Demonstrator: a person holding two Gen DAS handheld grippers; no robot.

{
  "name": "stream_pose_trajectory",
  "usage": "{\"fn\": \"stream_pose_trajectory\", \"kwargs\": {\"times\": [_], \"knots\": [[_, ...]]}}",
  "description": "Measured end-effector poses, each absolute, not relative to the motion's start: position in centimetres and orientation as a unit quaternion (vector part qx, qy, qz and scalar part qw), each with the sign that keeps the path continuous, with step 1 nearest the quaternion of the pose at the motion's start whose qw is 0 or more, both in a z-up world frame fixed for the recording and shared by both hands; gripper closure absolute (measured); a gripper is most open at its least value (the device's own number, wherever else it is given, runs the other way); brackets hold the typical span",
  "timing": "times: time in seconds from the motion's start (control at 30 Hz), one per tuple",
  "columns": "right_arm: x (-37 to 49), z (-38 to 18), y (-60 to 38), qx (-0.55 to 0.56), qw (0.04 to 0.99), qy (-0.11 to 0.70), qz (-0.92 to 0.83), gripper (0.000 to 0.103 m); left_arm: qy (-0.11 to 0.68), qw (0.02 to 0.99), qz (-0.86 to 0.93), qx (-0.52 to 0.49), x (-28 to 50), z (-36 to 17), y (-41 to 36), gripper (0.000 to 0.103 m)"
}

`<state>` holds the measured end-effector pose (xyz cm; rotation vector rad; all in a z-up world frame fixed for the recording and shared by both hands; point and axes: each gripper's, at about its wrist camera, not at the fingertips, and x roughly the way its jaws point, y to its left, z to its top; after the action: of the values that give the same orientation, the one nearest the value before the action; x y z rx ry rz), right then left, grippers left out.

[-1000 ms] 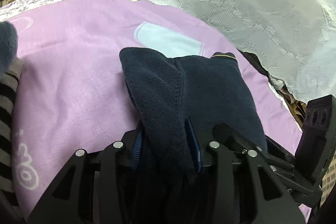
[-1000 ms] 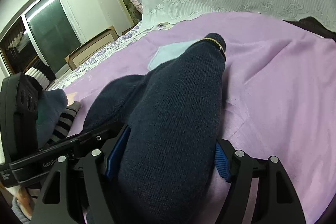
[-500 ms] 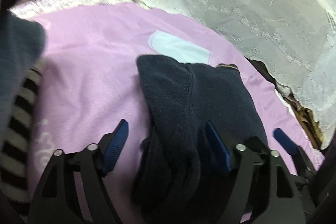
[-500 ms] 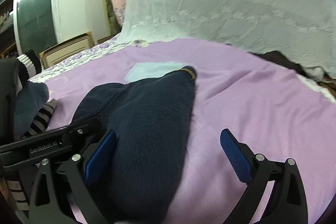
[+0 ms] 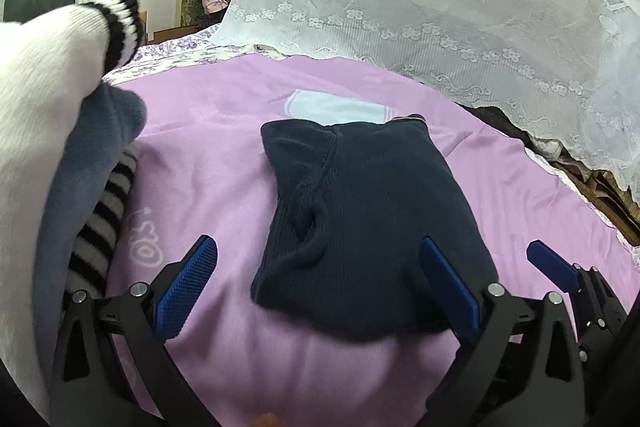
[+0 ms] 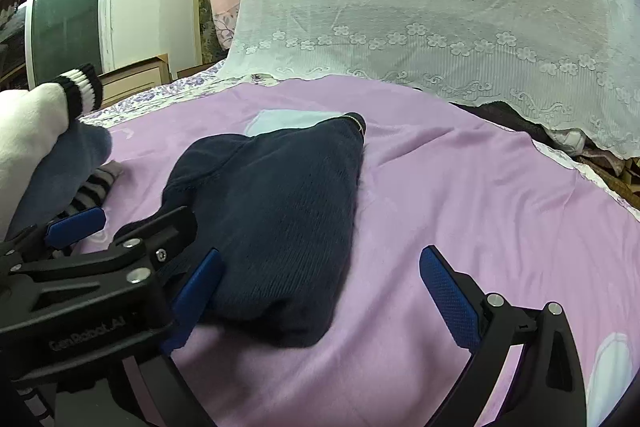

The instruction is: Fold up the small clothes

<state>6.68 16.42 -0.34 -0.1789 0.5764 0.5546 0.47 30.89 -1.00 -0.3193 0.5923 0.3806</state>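
A folded dark navy knit garment (image 5: 360, 219) lies flat on the pink bed sheet (image 5: 208, 155); it also shows in the right wrist view (image 6: 280, 211). My left gripper (image 5: 320, 283) is open, its blue pads (image 5: 188, 283) either side of the garment's near edge and a little behind it, holding nothing. My right gripper (image 6: 320, 295) is open too, just right of the left one, with the garment's near edge between its pads (image 6: 448, 295). The left gripper's body (image 6: 100, 279) shows at the lower left of the right wrist view.
A pile of clothes sits at the left: a white piece with black-striped cuff (image 5: 60, 67), a grey-blue piece (image 5: 96, 147), and a striped one (image 5: 100, 223). A white lace curtain (image 5: 440, 7) hangs behind the bed. Clutter lies past the bed's right edge (image 5: 600, 187).
Both grippers have opened and let go of the navy garment, then pulled back toward me. The garment now lies flat on the sheet.
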Motion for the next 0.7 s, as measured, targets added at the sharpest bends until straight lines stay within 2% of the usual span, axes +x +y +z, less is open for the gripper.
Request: {"fn": "stream_pose_trajectory", "kwargs": {"times": [0.7], "knots": [[5.6,-1.5,16.0,-0.093,0.907,0.302,0.277,0.003,0.313,0.919,0.175,-0.167,-0.8,-2.3,30.8,0.004]]}}
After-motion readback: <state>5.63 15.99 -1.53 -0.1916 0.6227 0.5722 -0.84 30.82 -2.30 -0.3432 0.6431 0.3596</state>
